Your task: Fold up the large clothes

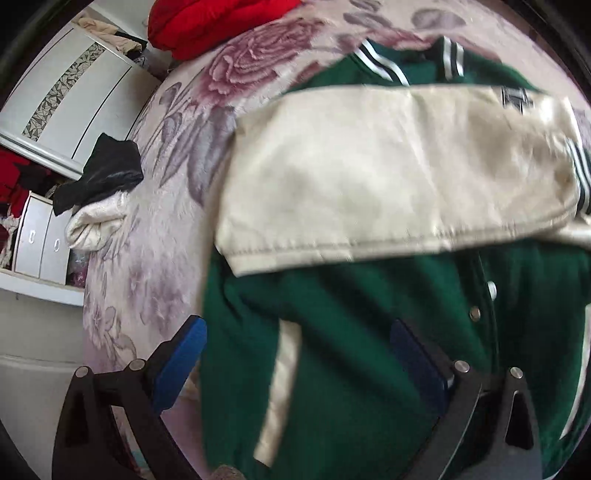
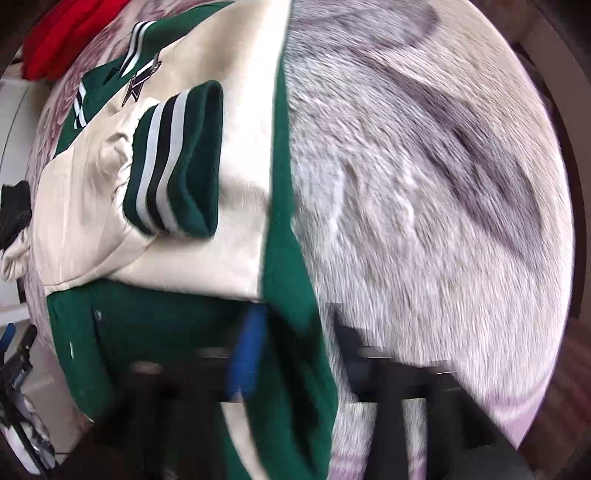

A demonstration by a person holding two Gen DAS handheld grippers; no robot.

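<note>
Jacket: A green varsity jacket (image 1: 332,369) lay flat on a bed, its cream sleeves (image 1: 388,166) folded across the chest and one striped cuff (image 2: 177,162) resting on top.
Bed cover: A plush blanket (image 1: 155,206) printed with purple-grey roses lay under the jacket and ran on bare to the jacket's right in the right wrist view.
Left gripper: The left gripper (image 1: 295,350) hovered over the jacket's lower front, blue-padded fingers (image 1: 181,365) wide apart, one over the blanket just beside the jacket's edge and one over the green cloth near the snap buttons (image 1: 475,314); nothing sat between them.
Right gripper: The right gripper (image 2: 295,365) appeared heavily blurred above the jacket's green side edge; one blue pad (image 2: 245,358) showed against the cloth, the other finger was a dark smear, and the gap between them could not be read.
Nearby: A red garment (image 1: 218,22) lay at the bed's far end, and a black garment (image 1: 103,173) sat on a cream one (image 1: 96,225) at the bed's left edge, all well apart from the jacket.
Background: White wardrobe doors (image 1: 70,92) and small drawers (image 1: 40,236) stood beyond the bed.
</note>
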